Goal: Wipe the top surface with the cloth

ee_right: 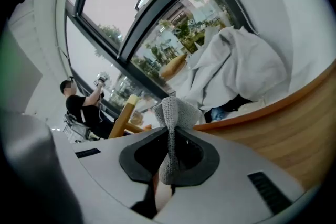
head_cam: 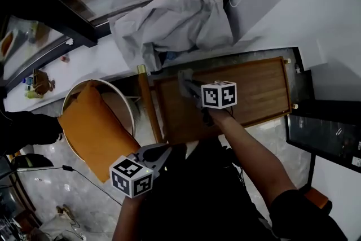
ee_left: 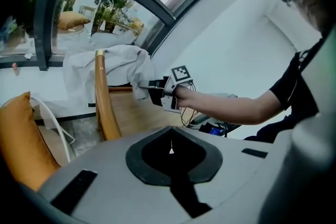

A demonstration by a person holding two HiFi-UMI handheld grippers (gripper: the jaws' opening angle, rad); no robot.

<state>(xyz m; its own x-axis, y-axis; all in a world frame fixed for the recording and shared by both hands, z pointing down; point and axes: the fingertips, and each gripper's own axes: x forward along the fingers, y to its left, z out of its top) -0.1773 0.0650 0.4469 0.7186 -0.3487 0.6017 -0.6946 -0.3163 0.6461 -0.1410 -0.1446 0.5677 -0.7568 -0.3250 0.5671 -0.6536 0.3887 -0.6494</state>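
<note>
cloth [ee_right: 176,110] pinched in right gripper [ee_right: 169,157], tuft poking forward

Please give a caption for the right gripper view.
Right gripper shut on a grey cloth at the wooden top; white fabric heaped behind.

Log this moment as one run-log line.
right gripper: shut on cloth | over wooden top | left gripper: shut, empty

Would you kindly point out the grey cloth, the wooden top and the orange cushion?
grey cloth [ee_right: 176,110]: right gripper view, folded tip.
wooden top [head_cam: 256,90]: head view, bare boards.
orange cushion [head_cam: 93,132]: head view, its middle.
</note>
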